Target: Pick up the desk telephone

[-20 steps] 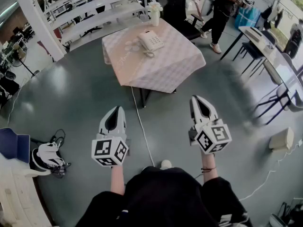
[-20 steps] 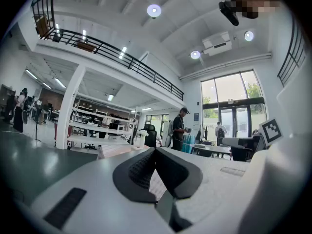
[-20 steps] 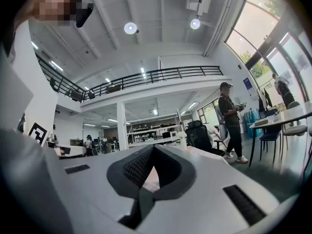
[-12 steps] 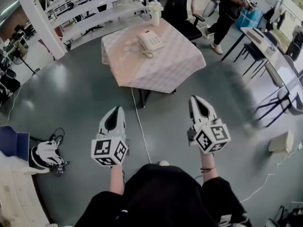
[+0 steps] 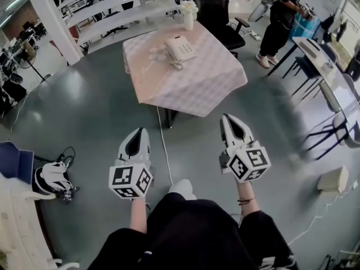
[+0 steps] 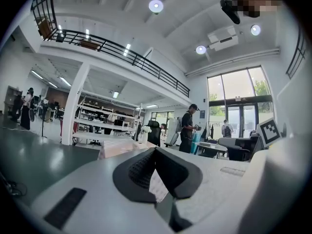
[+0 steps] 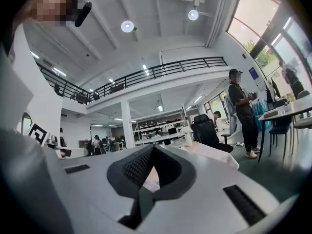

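The desk telephone (image 5: pixel 179 48) sits toward the far side of the cloth-covered table (image 5: pixel 194 86), just short of a white vase (image 5: pixel 188 16), its long axis running near-to-far with a slight slant. It lies well ahead of both tools, roughly between their lines. The left gripper (image 5: pixel 138 135) and right gripper (image 5: pixel 229 122) are both closed, empty and level, and neither is clearly nearer.
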Available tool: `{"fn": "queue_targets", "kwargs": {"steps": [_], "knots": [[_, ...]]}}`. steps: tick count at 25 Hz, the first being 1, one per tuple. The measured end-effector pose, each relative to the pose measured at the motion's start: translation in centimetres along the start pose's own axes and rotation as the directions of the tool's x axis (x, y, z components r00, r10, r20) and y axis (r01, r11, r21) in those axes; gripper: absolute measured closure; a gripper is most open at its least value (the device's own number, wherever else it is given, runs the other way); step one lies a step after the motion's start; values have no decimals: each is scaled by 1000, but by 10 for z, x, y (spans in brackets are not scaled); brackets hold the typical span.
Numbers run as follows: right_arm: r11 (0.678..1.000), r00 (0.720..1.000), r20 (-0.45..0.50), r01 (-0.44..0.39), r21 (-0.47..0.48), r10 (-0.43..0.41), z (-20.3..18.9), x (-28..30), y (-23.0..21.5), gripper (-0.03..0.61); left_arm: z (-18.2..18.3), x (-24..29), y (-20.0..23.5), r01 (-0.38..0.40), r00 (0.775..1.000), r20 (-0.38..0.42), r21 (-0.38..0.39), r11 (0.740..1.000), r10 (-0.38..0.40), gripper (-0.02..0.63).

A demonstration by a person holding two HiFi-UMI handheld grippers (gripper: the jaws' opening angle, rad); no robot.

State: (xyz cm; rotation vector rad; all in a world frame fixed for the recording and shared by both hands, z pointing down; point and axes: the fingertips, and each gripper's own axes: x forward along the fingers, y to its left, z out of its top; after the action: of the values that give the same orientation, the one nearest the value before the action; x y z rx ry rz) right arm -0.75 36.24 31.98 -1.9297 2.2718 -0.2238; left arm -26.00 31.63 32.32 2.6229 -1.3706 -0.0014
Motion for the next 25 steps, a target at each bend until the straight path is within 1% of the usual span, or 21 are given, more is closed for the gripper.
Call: {"fn": "queue_targets", "kwargs": {"steps": [4,9,11,14,19,25], "knots": [[1000,1000,3,8,11,-8,0,16,-9,586,3,17,6,-6,1000,1,-2,1000,6,615],[999,1000,-16,24,49,-23,-7,40,-31,586,-7,47,15,-8,1000,-24,-17,1000,7,615],[998,999,-15,30,51,-29,-7,51,-40,586,-10,62,19,-5,1000,-28,-24,1000,4,615],[998,999,-19,31,48,-30,-8,73,-54,586,-12,93,24,0,999,-39,-37,999,-1,615],[998,998,-41,50,39,-49,-11,117,-78,586,-10,149,28,43,997,-69,-27,999,-44,615],[997,996,-64,60,38,-57,-12,171,-100,586,-8,213,38,77,993,-90,-48,996,-82,615]]}}
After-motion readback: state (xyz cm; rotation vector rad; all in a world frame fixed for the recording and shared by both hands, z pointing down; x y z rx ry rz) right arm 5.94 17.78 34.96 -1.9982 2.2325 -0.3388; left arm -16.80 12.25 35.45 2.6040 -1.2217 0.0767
